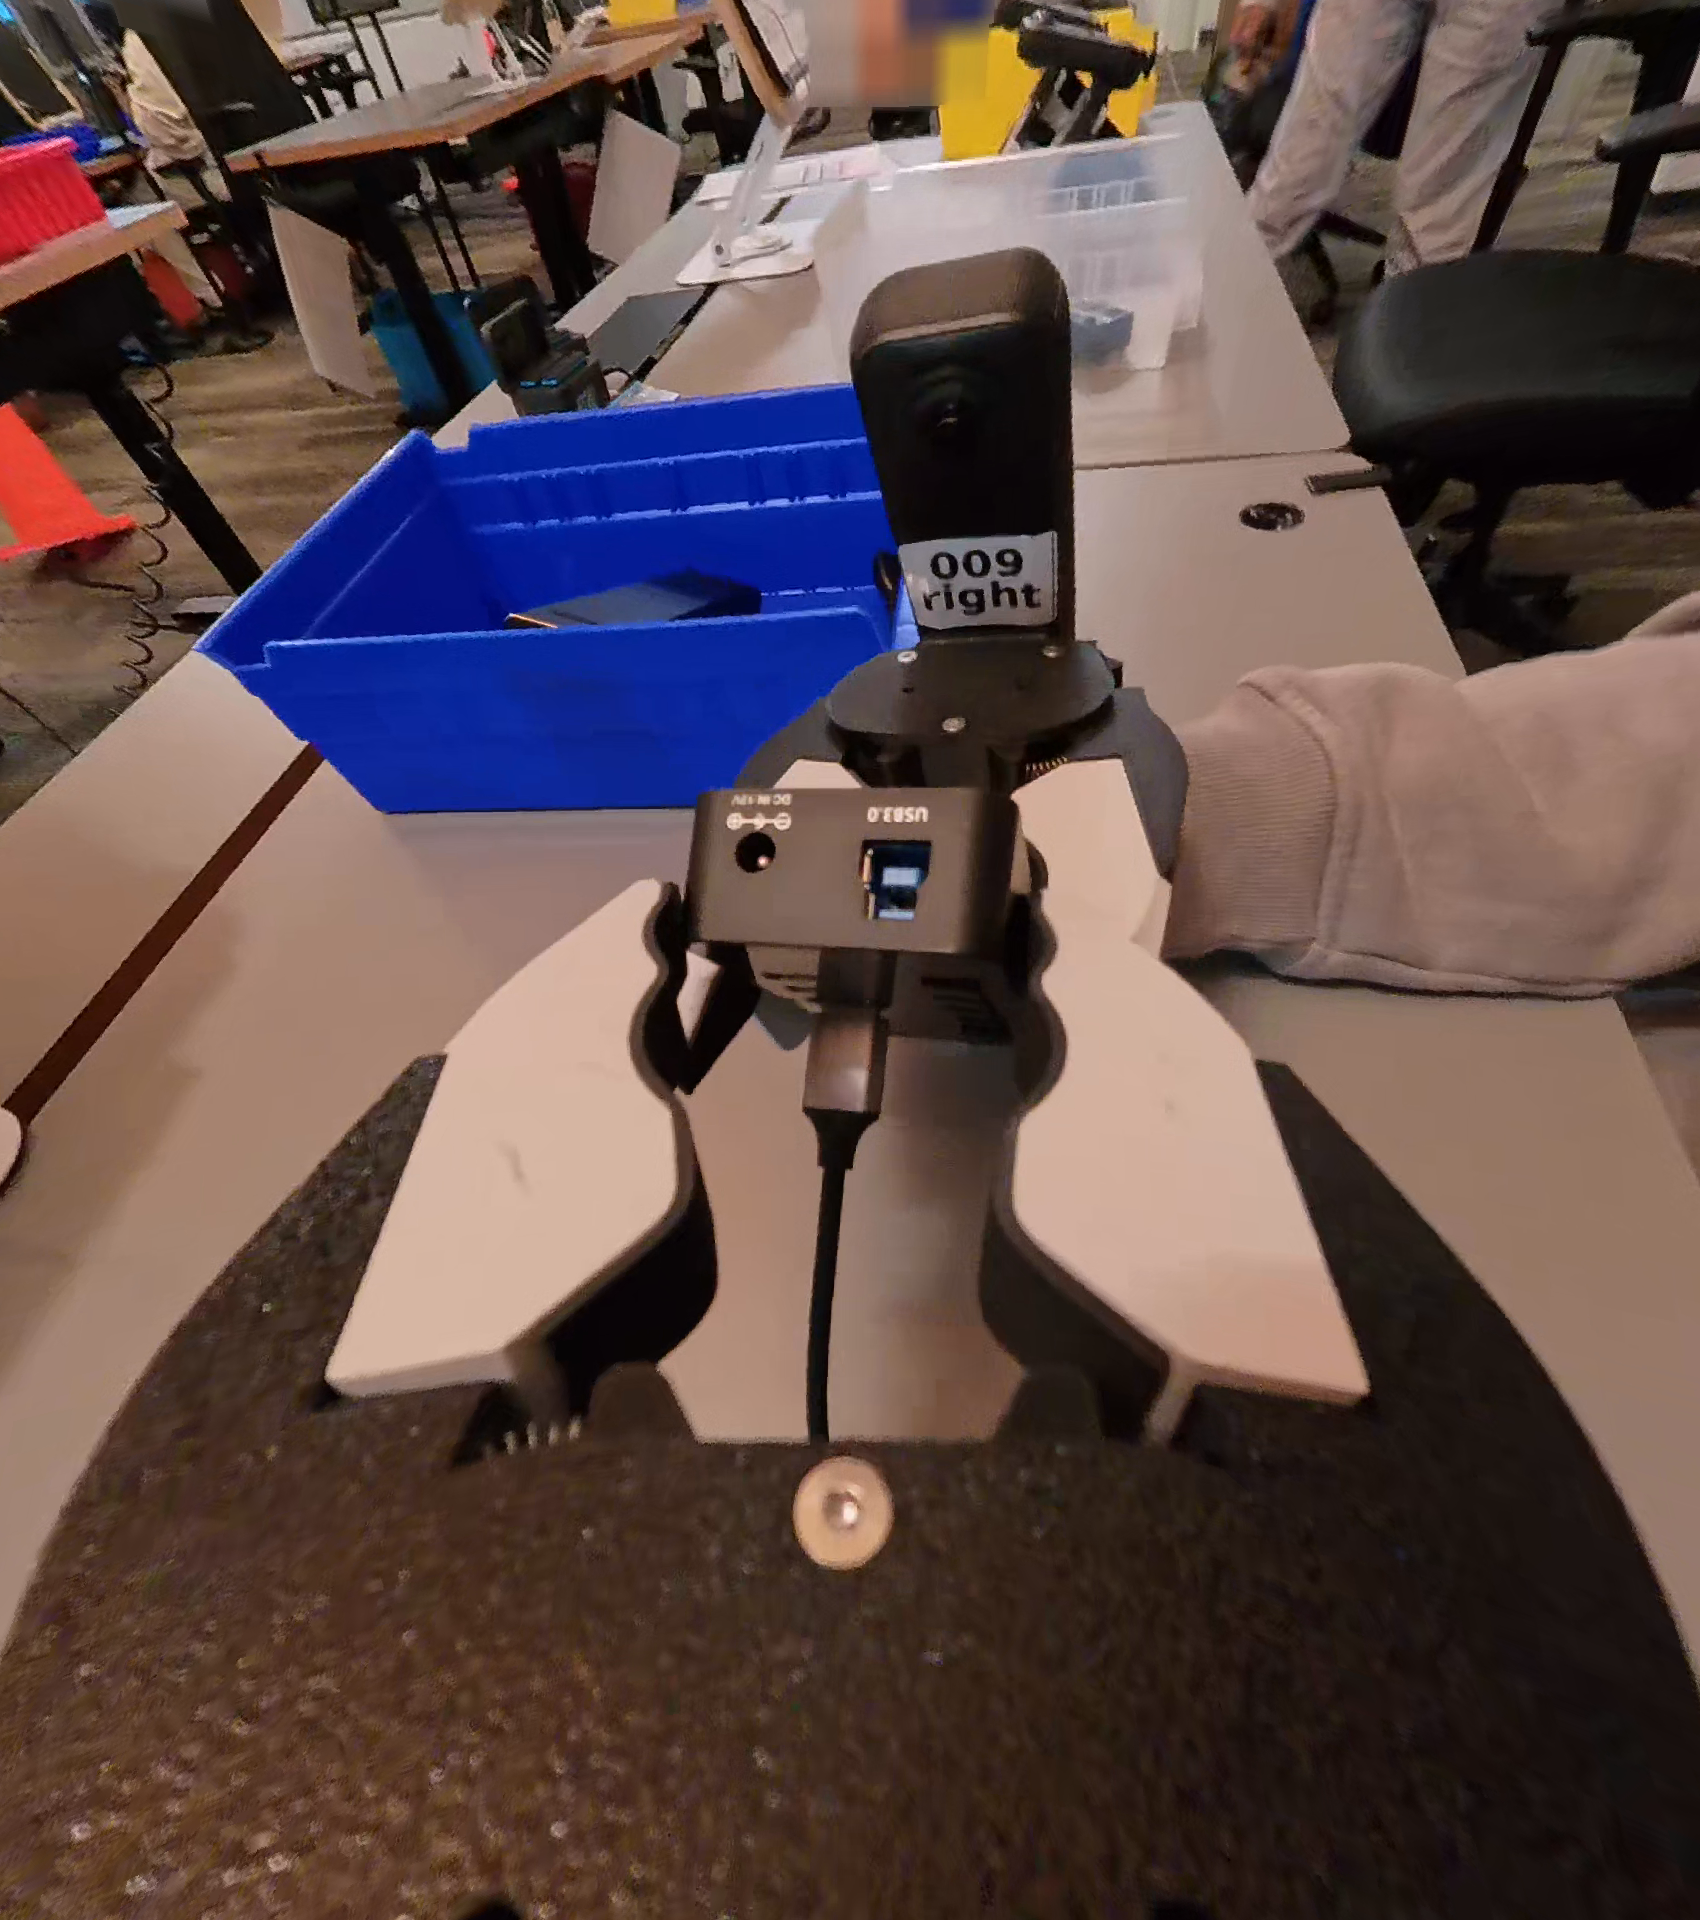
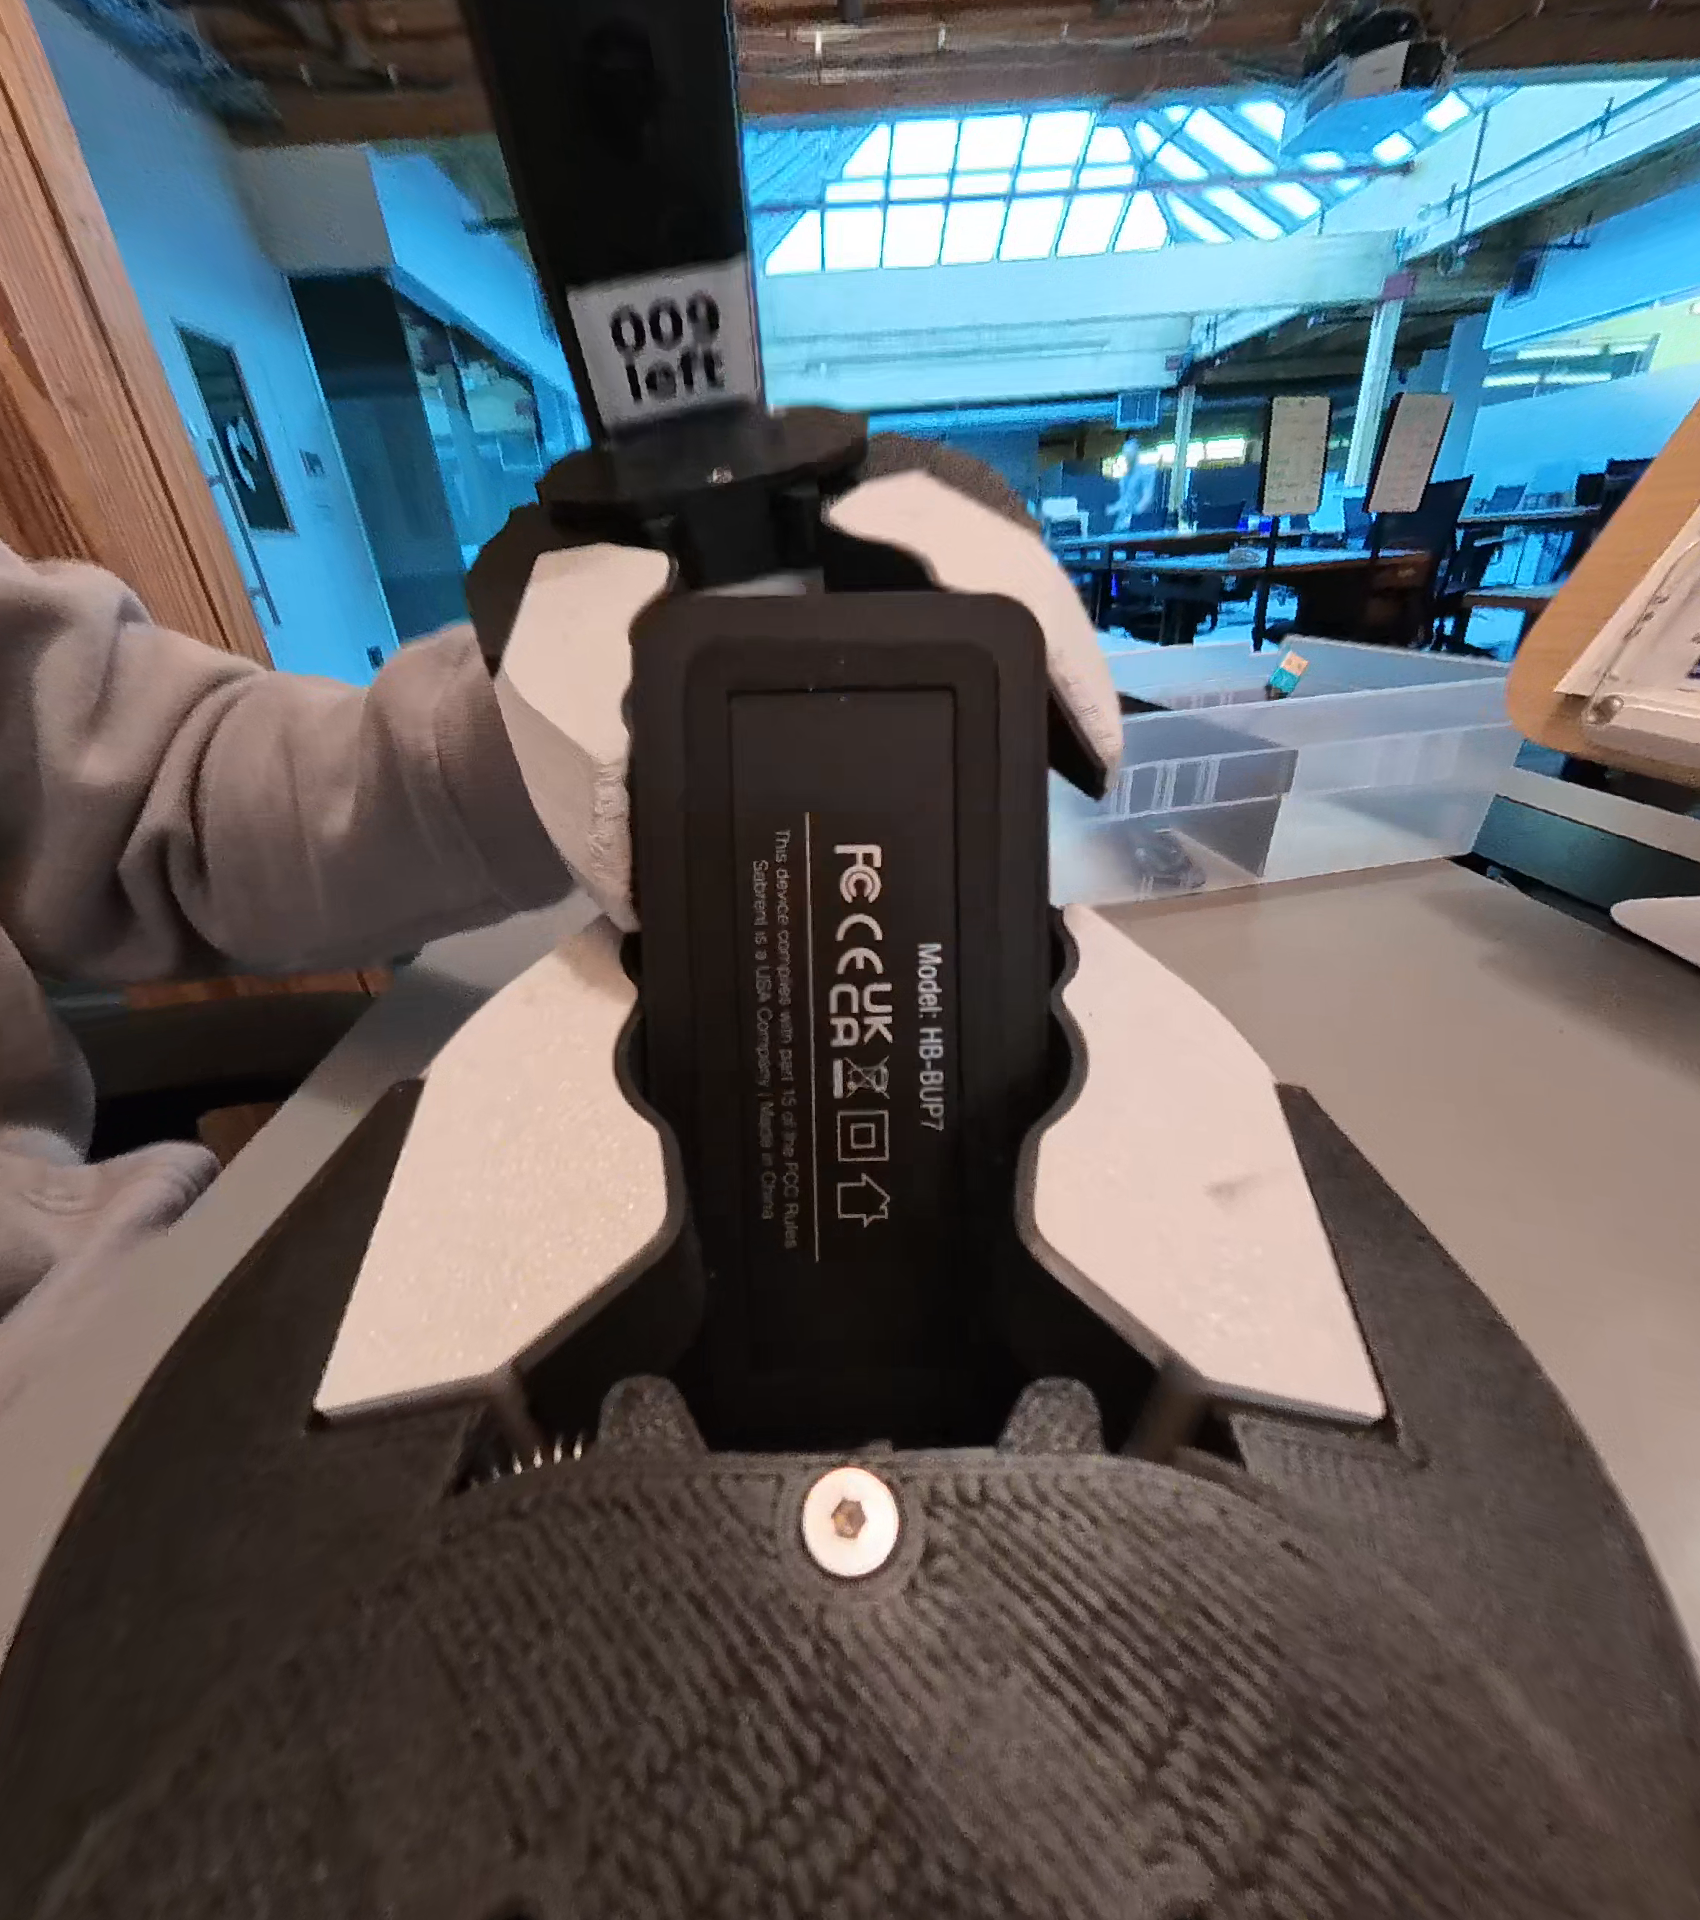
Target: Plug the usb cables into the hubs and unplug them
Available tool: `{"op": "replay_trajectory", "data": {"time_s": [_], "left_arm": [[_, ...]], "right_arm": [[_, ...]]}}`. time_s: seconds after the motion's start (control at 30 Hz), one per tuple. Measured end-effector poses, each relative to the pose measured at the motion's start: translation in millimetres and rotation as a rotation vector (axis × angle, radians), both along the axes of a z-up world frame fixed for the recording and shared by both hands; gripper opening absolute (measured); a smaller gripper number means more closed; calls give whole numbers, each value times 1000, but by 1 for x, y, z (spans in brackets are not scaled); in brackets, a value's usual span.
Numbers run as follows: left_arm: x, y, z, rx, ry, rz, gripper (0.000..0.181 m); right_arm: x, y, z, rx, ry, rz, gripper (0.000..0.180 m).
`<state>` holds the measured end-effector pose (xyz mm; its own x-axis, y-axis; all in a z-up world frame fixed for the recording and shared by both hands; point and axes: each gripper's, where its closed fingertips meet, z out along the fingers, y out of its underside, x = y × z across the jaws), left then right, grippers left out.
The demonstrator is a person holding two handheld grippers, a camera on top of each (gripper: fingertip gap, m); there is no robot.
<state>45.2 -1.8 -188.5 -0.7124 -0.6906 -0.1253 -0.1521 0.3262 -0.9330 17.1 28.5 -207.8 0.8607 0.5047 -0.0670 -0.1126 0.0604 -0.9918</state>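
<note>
Right tool (image 2: 846, 997) clamps a black USB hub (image 2: 841, 935); left tool (image 1: 851, 935) grips the hub's other end, cable plug (image 1: 846, 1070) between its fingers, above the tabletop (image 1: 326, 935).

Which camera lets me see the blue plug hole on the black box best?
The left wrist view: the hub turns its end face to that camera, so the blue port shows plainly. The right wrist view shows only the hub's flat labelled underside, no port.

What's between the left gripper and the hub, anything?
Nothing visible. The hub end sits between the tips of the left gripper; the cable plug lies just under it, in the same gap. The right gripper holds the far end.
</note>
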Motion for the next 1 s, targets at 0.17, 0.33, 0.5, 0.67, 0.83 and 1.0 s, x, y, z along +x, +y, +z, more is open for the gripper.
{"op": "replay_trajectory", "data": {"time_s": [0.17, 0.33, 0.5, 0.67, 0.83, 1.0], "left_arm": [[-6, -2, -9, 207, 39, -55, 61], [-8, -5, -16, 312, 76, -109, 61], [-5, 1, -23, 386, 106, -80, 61], [-3, 5, -26, 389, 161, -31, 61], [-3, 5, -28, 359, 190, -11, 61], [-3, 0, -17, 268, 144, -56, 60]], "right_arm": [[-6, 5, -13, -66, -108, -27, 71], [-11, 10, -19, -96, -141, -44, 76], [-4, 17, -29, -154, -151, -95, 75], [-1, 17, -32, -192, -167, -100, 73], [-2, 17, -35, -208, -144, -77, 73], [-4, 15, -25, -157, -111, -63, 73]]}}
